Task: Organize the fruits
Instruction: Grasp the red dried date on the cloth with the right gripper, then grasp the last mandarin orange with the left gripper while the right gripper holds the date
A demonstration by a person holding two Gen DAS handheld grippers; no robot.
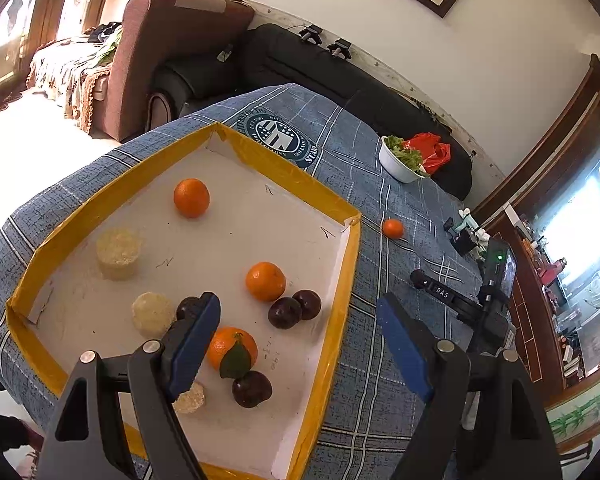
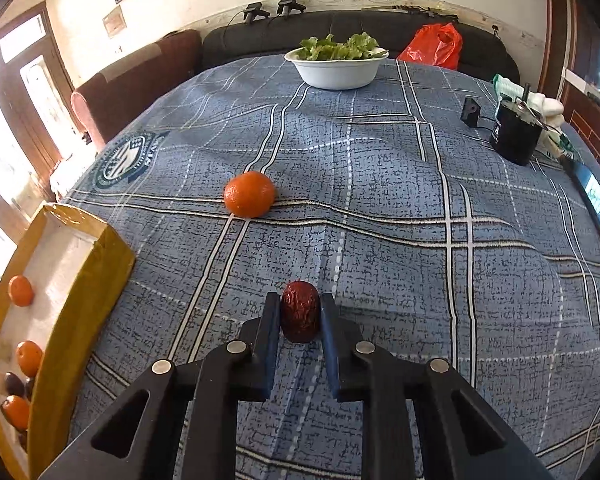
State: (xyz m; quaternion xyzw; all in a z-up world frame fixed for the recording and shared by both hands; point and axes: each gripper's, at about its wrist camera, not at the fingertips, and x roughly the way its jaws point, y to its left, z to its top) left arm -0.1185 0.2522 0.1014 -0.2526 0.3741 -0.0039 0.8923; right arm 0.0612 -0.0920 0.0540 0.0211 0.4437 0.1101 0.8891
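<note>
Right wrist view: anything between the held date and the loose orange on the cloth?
Nothing: only bare blue plaid tablecloth lies between the red date in the right gripper and the orange.

Wrinkled dark-red date upright between right gripper fingers, both pads touching its sides; loose orange on cloth ahead and slightly left of that gripper, well apart; yellow-rimmed white tray under left gripper, jaws spread wide; inside it three oranges, nearest one with green leaf; dark plums; pale cakes.
</note>
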